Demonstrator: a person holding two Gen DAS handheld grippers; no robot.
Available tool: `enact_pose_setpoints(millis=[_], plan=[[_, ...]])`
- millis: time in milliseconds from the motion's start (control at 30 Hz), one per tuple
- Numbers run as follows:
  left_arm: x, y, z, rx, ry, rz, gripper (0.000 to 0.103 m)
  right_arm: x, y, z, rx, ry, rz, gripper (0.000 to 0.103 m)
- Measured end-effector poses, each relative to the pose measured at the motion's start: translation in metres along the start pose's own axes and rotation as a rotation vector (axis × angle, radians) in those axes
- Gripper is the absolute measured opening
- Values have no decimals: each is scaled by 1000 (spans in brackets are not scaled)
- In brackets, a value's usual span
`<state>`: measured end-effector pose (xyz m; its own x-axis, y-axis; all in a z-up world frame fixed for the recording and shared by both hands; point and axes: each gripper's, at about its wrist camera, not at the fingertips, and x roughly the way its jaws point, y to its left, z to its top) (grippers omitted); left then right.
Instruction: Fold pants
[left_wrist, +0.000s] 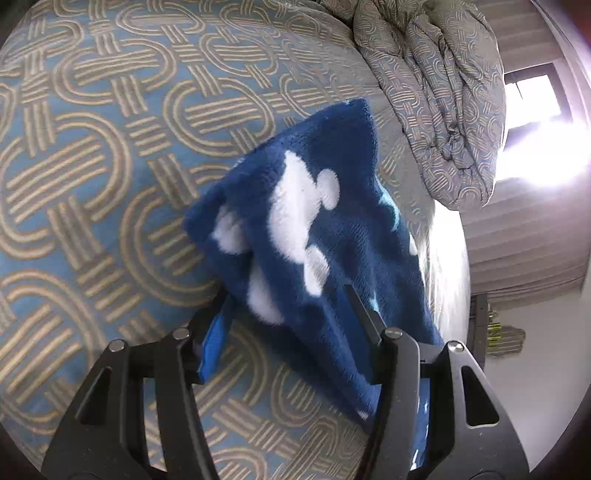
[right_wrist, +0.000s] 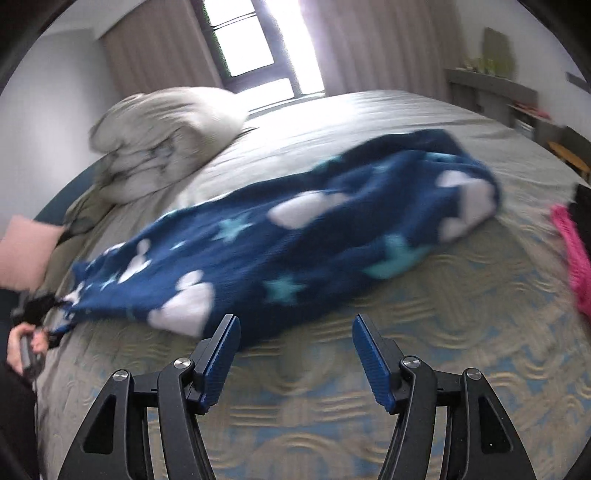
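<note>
- bright window light washes over the patterned bedspread (left_wrist: 110, 184), with a bundled duvet (left_wrist: 436, 96) at the far side and something pink (right_wrist: 570, 254) at the bed's right edge.
- the pants (right_wrist: 295, 243), blue fleece with white clouds and pale stars, lie stretched across the bed, one end bunched far right, the other trailing to the near left corner.
- my left tongs (left_wrist: 291, 306) have that left end draped between the jaws; they stand partly spread, and i can't tell whether the pads press the cloth.
- my right tongs (right_wrist: 295, 350) are wide and empty, over bare bedspread just short of the pants' near edge.
- my worry: if the left hold is as loose as it looks, the fleece could slide out when lifted, and the fold goes crooked.
- the thick pile may bunch, so i might catch only one layer.
</note>
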<state>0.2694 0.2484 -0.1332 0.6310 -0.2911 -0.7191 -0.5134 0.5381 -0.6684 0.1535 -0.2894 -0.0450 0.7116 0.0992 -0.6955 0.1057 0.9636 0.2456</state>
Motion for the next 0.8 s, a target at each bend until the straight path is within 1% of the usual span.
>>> enact_pose_setpoints(millis=[67, 167, 200, 267, 300, 367, 433, 467, 500, 567, 600, 667, 700, 733, 800], plan=[[3, -2, 2, 3, -9, -7, 59, 7, 20, -4, -56, 6, 26, 65], [6, -5, 4, 16, -28, -17, 60, 17, 41, -7, -125, 23, 24, 65], [5, -4, 4, 19, -30, -22, 60, 19, 44, -8, -128, 31, 37, 65], [6, -3, 5, 24, -33, -35, 60, 20, 38, -4, -71, 39, 79, 65], [7, -3, 6, 27, -31, -39, 60, 18, 30, -1, -24, 36, 93, 65], [7, -2, 9, 31, -25, -45, 60, 12, 2, 7, 129, 3, 102, 65], [8, -3, 10, 36, -22, -43, 60, 1, -45, 13, 342, -45, 110, 70], [9, -3, 11, 39, -21, -39, 60, -3, -69, 15, 441, -64, 98, 77], [10, -4, 12, 41, -21, -36, 60, -7, -96, 18, 531, -83, 70, 78], [12, -4, 14, 33, -19, -38, 60, -9, -130, 23, 613, -107, 55, 78], [12, -5, 15, 28, -18, -37, 60, -7, -146, 26, 654, -97, 53, 78], [14, -6, 15, 26, -16, -26, 60, 2, -179, 33, 745, -85, 93, 78], [15, -7, 15, 28, -17, -21, 60, 8, -192, 35, 788, -72, 98, 78], [15, -9, 15, 36, -17, -12, 60, 19, -204, 38, 833, -41, 110, 78], [17, -13, 15, 61, -14, 13, 59, 33, -220, 39, 913, -25, 170, 78]])
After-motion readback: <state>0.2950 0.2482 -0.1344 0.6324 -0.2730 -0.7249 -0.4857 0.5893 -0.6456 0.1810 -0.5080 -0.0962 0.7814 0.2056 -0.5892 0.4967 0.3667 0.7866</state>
